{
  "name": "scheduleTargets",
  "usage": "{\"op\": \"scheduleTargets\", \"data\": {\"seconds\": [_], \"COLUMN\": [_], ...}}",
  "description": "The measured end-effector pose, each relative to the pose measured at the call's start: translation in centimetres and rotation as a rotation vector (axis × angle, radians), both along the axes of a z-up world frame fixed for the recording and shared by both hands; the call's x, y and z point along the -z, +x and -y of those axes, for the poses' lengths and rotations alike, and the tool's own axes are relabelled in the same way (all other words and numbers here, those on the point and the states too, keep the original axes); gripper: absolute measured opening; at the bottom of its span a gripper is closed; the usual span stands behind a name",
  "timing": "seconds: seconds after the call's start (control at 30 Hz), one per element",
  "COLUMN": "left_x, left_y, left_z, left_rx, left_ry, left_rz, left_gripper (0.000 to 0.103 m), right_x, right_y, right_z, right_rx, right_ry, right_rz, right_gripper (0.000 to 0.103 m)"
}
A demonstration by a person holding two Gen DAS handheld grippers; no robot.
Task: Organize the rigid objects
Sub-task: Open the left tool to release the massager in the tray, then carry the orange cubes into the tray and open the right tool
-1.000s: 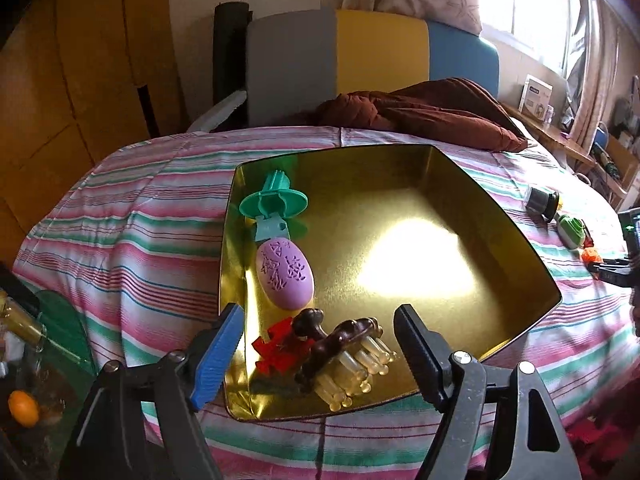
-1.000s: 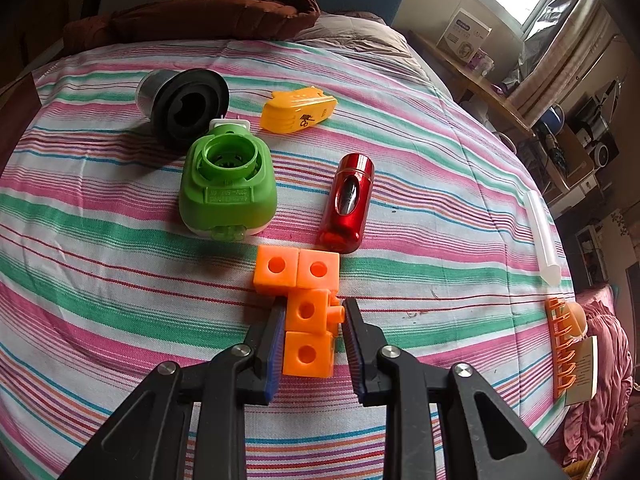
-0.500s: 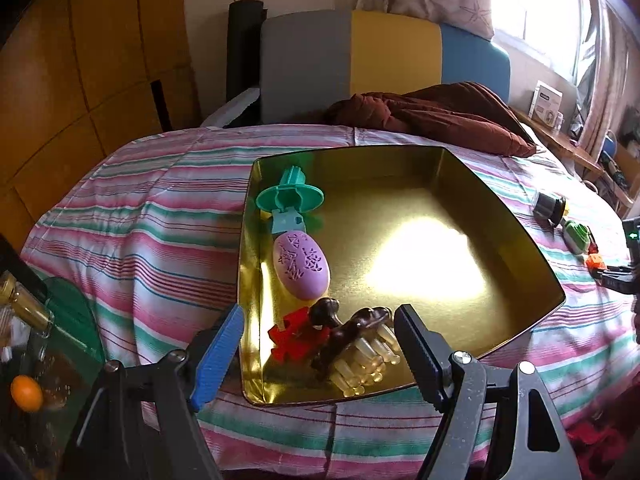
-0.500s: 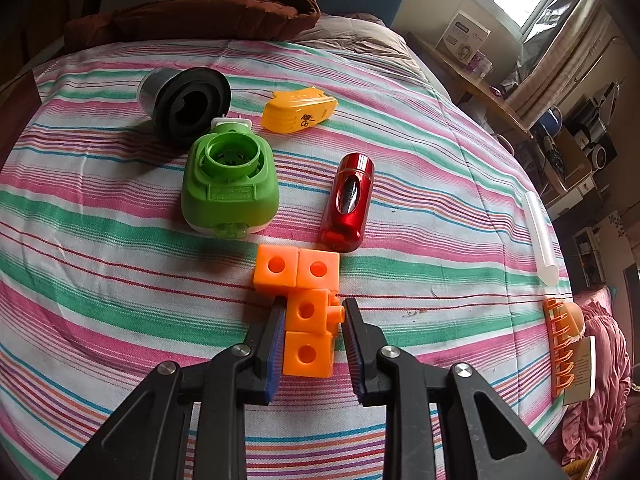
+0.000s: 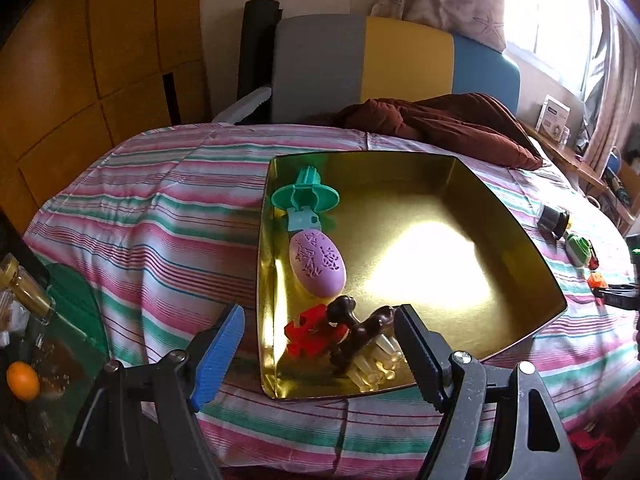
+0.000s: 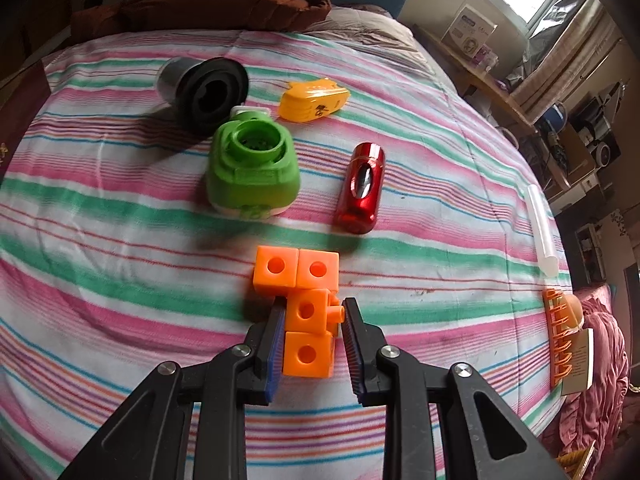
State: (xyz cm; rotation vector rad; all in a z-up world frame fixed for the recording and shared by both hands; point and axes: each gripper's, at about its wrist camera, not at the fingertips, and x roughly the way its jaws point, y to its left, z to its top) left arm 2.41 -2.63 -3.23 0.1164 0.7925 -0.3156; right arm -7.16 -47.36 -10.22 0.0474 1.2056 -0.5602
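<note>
Progress looks partial: the gold tray point(image 5: 520, 240) on the striped bed already holds 4 pieces. Green holder point(image 6: 254, 170), red cylinder point(image 6: 362, 188), yellow case point(image 6: 314, 100) and black cup point(image 6: 206, 86) lie outside. Right gripper point(image 6: 314, 326) pinches the orange cube cluster point(image 6: 304, 304); left gripper point(image 5: 320, 344) hangs spread, empty.
</note>
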Motion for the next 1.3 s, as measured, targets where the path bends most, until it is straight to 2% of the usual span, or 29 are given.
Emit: {"op": "scheduleTargets", "data": {"seconds": [0.17, 0.43, 0.83, 1.03, 1.3], "left_x": [-0.3, -0.3, -0.2, 0.0, -0.1], "left_y": [-0.1, 0.1, 0.1, 0.1, 0.2], "left_z": [-0.4, -1.3, -2.3, -3.3, -5.8], "left_rx": [-0.015, -0.036, -0.063, -0.088, -0.150], "left_ry": [0.006, -0.002, -0.017, -0.021, -0.032], "left_rz": [0.019, 0.020, 0.020, 0.016, 0.014], "left_gripper": [0.078, 0.078, 0.078, 0.078, 0.078], "right_x": [-0.9, -2.6, -9.4, -10.1, -8.6], "right_y": [-0.3, 0.9, 4.6, 7.4, 11.1], "right_z": [-0.6, -5.2, -13.5, -17.9, -23.8], "right_rx": [0.008, -0.080, -0.288, -0.389, -0.481], "right_ry": [0.188, 0.234, 0.244, 0.295, 0.370], "right_rz": [0.067, 0.132, 0.302, 0.326, 0.296], "right_gripper": [0.026, 0.026, 0.026, 0.026, 0.026]}}
